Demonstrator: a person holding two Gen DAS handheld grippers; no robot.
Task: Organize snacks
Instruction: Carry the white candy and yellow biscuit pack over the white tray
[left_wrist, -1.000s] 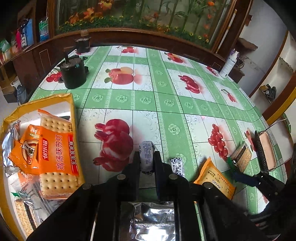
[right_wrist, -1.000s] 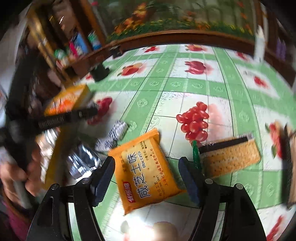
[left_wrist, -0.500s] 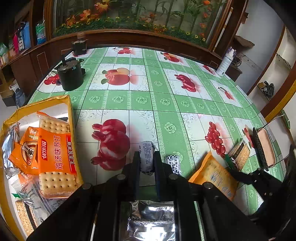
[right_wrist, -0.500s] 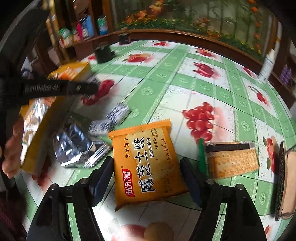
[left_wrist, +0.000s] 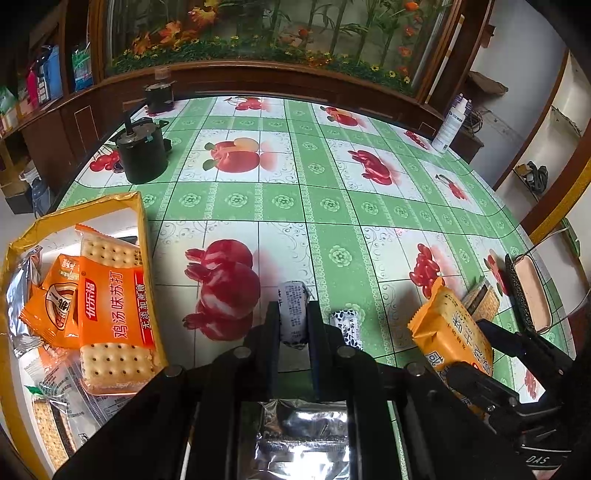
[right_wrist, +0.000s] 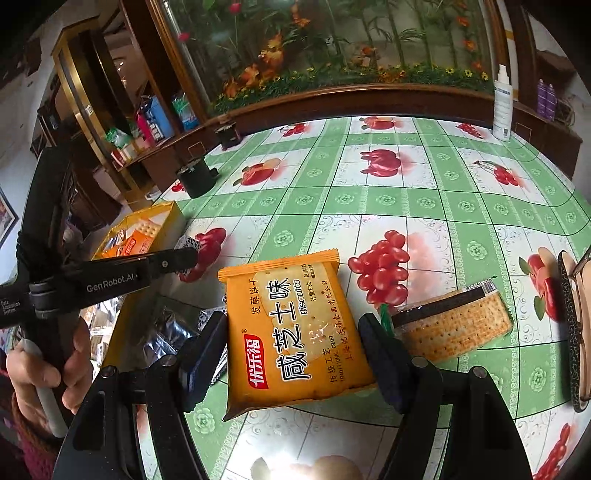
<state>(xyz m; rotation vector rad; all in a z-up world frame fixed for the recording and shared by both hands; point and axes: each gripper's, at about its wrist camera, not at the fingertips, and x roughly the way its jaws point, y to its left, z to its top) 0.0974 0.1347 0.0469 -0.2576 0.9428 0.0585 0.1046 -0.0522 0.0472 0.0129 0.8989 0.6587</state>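
My right gripper (right_wrist: 293, 325) is shut on the orange biscuit pack (right_wrist: 295, 332), one pad on each long side. In the left wrist view the orange biscuit pack (left_wrist: 450, 332) tilts up off the tablecloth. My left gripper (left_wrist: 293, 306) is shut on a small white packet (left_wrist: 293, 314), low over the cloth. A black-and-white packet (left_wrist: 347, 328) lies just right of it. The yellow box (left_wrist: 142, 221) at the left holds several orange and clear cracker packs. A clear cracker pack (right_wrist: 450, 325) lies right of my right gripper. A silver foil packet (left_wrist: 303, 439) sits under my left gripper.
A black pot (left_wrist: 142, 155) stands at the table's far left. A white spray bottle (right_wrist: 502, 103) stands at the far right edge. A dark-rimmed dish (right_wrist: 576, 332) lies at the right edge. A person's hand (right_wrist: 37, 369) holds the left gripper's handle.
The right gripper has come down around the orange biscuit pack, and the pack has tipped up and shifted right. The left gripper and its small packet have not moved.
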